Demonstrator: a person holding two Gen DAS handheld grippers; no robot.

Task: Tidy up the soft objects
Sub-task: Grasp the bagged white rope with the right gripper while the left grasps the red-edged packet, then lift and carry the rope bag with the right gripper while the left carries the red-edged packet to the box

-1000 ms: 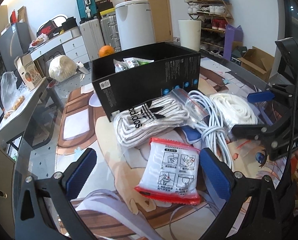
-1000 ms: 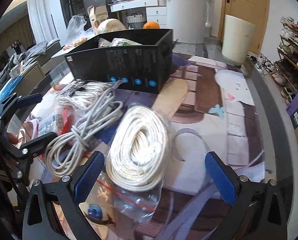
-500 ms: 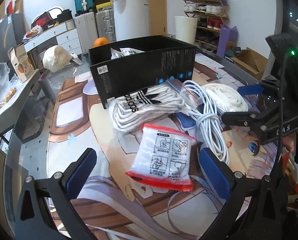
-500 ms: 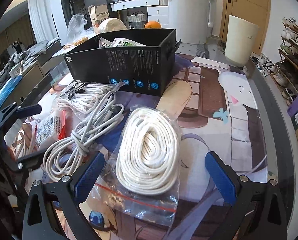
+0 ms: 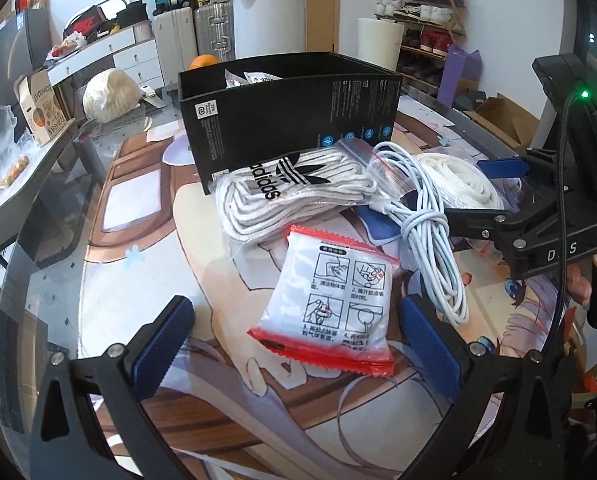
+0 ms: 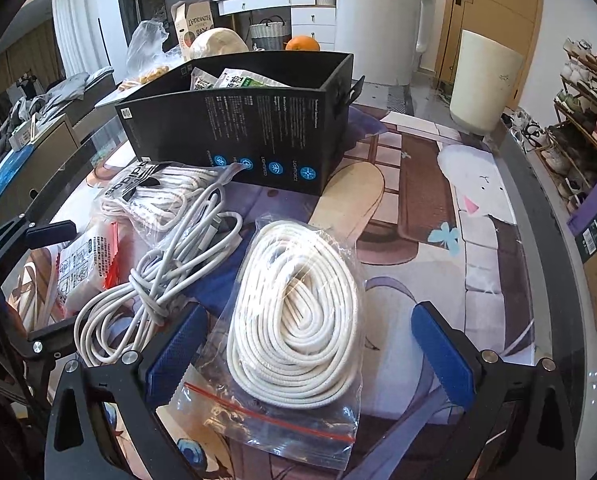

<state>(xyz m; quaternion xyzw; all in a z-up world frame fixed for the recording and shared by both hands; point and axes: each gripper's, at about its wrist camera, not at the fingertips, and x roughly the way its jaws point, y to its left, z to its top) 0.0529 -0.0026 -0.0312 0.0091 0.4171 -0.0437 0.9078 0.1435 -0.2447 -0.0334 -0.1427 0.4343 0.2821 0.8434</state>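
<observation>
Both tools wide open, nothing held. My left tool hovers over the red-edged white packet, which lies flat on the tabletop between the blue pads, not touched that I can see. My right tool hovers over the bagged coil of white rope; the bag's sealed end sits between its fingers, the left pad just beside the plastic.

Layout: 4 soft items remain loose on the tabletop. Besides the packet and rope coil, there is the adidas laces bag lying against the front wall of the black box, and a loose white cable bundle between the laces and the rope coil, partly overlapping both. The box stands upright and open at the back of the pile, with a few packets already showing above its rim.

Step in hand, as I judge it: approach before a grasp, with the box as the likely destination. Roughly early-to-mid in the task.

Next move: lower 1 tool so the pads straddle its item, then close. The packet is puffy and should pinch easily. The rope bag is slick and floppy; better to grip through the coil than the loose plastic. Watch that the cable bundle doesn't snag and drag along.
</observation>
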